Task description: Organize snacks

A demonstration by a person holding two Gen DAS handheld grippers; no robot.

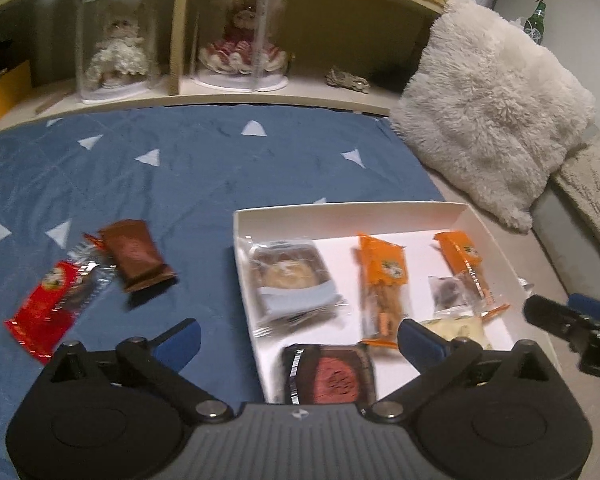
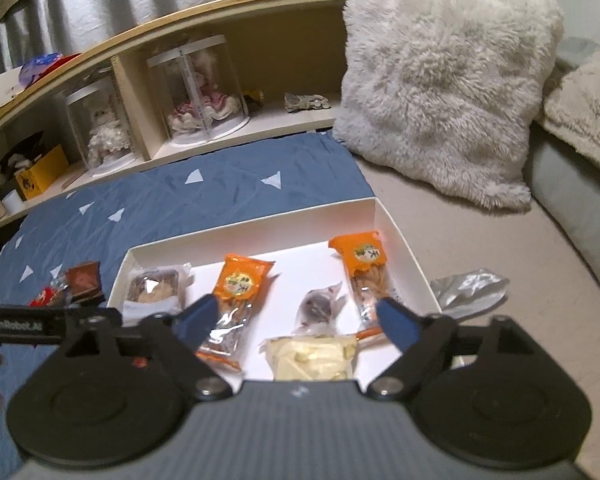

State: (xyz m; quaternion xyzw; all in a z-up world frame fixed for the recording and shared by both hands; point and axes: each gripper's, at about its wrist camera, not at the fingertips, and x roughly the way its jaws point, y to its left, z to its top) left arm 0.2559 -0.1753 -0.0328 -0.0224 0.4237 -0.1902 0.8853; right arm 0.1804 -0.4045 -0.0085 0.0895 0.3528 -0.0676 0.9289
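A white shallow box lies on the bed and holds several wrapped snacks: a clear-wrapped pastry, two orange packets, a small clear packet, a pale yellow packet and a dark packet with a red disc. A brown packet and a red packet lie on the blue cover left of the box. My left gripper is open and empty over the box's near left corner. My right gripper is open and empty above the box's near edge.
A blue quilted cover with white triangles spreads under the box. A fluffy white cushion leans at the back right. A shelf behind holds dolls in clear cases. A silver foil wrapper lies right of the box.
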